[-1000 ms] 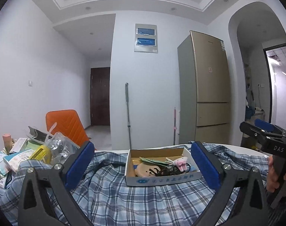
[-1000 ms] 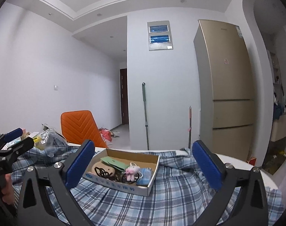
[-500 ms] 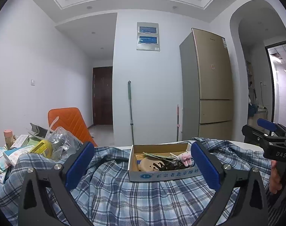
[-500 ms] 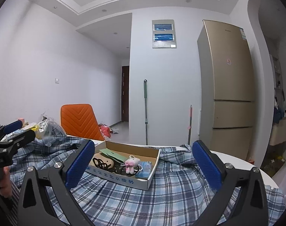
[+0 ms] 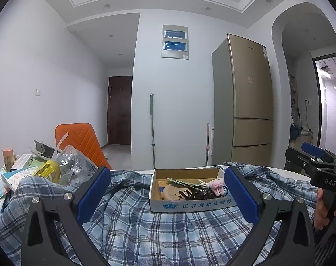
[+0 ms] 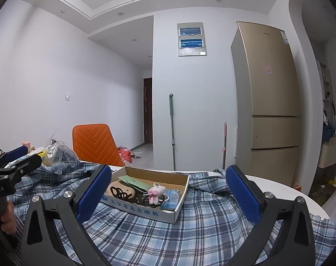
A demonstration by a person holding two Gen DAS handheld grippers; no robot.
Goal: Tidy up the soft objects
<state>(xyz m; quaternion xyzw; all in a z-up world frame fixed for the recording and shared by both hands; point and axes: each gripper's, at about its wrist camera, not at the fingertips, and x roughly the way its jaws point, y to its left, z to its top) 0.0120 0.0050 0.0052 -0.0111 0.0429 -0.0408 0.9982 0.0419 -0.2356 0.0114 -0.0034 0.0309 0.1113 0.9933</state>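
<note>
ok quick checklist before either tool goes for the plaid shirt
1. Left tool open: ok, nothing between its blue pads.
2. Right tool open: ok, also holding nothing.
3. Plaid shirt within view of both: ok, spread crumpled over the table.
4. Shirt free to lift: not ok, the cardboard box sits on it.
5. Box contents secure: cannot tell; the pink plush toy and other bits lie loose inside.
6. Left side: not ok, packets and a plastic bag crowd the shirt.

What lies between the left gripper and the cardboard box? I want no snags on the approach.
Only rumpled plaid cloth, seen in the left wrist view. The box sits on it, beyond the open left gripper.
</note>
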